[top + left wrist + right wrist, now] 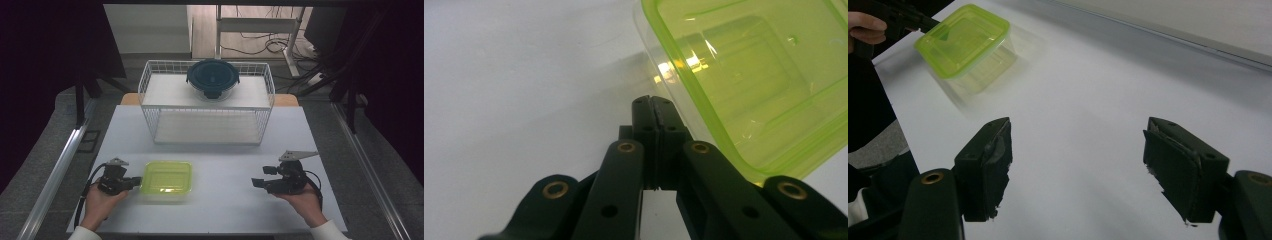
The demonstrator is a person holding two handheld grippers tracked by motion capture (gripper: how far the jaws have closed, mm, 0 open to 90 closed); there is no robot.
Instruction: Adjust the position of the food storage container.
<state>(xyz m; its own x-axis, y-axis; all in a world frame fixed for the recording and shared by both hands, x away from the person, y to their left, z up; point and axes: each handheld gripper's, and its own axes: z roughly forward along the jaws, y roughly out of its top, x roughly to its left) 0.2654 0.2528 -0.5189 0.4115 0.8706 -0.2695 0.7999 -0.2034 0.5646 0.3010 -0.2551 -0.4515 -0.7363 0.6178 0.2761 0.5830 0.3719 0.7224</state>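
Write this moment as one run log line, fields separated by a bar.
left gripper: shut beside green-lidded container | right gripper: open, nothing held | round container: on wire rack

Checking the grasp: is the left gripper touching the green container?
Cannot tell. In the left gripper view the left gripper is shut beside the container rim, but neither contact nor gap shows plainly.

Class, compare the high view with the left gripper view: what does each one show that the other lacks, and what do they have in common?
High view alone: the white wire basket at the far side of the table, with a round dark-lidded container on its upper shelf, and the right gripper held open, apart from everything.

Left gripper view alone: a close look at the left gripper, its fingers pressed together beside the box's rim.

Both: the green-lidded clear box on the white table, with the left gripper at its edge.
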